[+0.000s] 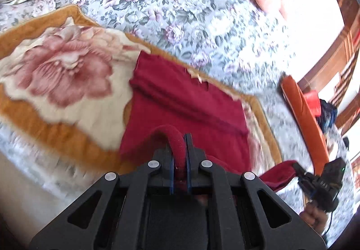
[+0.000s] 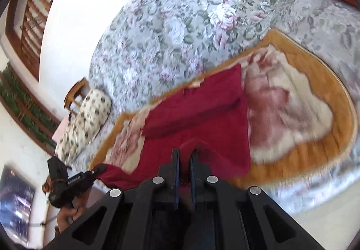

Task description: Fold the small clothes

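Nearest your left lens, your left gripper (image 1: 179, 137) is pinched tight on a rolled hem of the dark red knitted garment (image 1: 186, 103), and nearest your right lens your right gripper (image 2: 185, 155) is clamped on another lifted edge of that cloth, which otherwise lies on the orange-bordered quilted mat with a pink flower print (image 1: 67, 83) over the grey floral bedspread (image 1: 180, 2). Only your left view shows the long orange cushion's (image 1: 303, 115) full length with the red box (image 1: 313, 101) behind it. Only your right view shows the spotted cream bolster (image 2: 85, 121), wooden chair (image 2: 76, 92) and slatted wooden shutter (image 2: 31, 31).
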Demonstrator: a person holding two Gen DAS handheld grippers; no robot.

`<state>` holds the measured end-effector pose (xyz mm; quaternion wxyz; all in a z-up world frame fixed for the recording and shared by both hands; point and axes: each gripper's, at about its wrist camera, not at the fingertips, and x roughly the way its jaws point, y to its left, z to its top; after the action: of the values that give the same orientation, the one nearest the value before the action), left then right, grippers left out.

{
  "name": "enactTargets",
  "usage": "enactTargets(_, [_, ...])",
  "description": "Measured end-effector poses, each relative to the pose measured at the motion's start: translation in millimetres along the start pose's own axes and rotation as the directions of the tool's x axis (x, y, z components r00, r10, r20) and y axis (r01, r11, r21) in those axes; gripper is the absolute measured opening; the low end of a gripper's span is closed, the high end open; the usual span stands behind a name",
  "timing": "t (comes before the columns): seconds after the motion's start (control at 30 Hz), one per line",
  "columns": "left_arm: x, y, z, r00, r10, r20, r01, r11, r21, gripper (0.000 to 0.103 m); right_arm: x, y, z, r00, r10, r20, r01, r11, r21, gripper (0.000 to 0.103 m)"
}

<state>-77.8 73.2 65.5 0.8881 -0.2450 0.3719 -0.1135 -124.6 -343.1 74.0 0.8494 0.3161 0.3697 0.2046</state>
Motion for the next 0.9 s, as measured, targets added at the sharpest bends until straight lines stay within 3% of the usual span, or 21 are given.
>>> enactTargets(0.17, [58.3, 19.0, 41.3, 1.0, 0.021, -0.008, -0.021, 0.995, -0.101, 0.006, 56.5, -29.7, 39.8, 1.0, -0.005, -0.001, 0.005, 0.995, 0.102, 0.007])
enactTargets(0.3, [91.4, 23.6, 62.7, 0.997, 0.069, -0.016, -0.071, 0.99, -0.121, 0.006, 94.3, -49.3, 65.7, 1.0, -0.028, -0.012, 0.03, 0.986, 0.162, 0.007])
enactTargets(0.53, [112.0, 14.1, 108.6, 0.996, 0.085, 0.021, -0.083, 0.992, -0.092, 0.006, 123.4, -50.0, 114.1, 0.998, -0.057, 0.021, 0.055, 0.992, 0.113, 0.007])
enactTargets(0.73, [153.3, 5.0, 158.7, 0.994, 0.113, 0.008, -0.112, 0.992, -0.051, 0.006, 150.7, -49.4, 162.4, 0.997, -0.072, 0.035, 0.069, 0.994, 0.08, 0.007])
enactTargets(0.9, [184.2, 7.6, 180.8, 0.99, 0.142, 0.002, -0.142, 0.989, -0.035, 0.006, 175.0, -49.7, 193.3, 0.995, -0.097, 0.032, 0.096, 0.994, 0.053, 0.007])
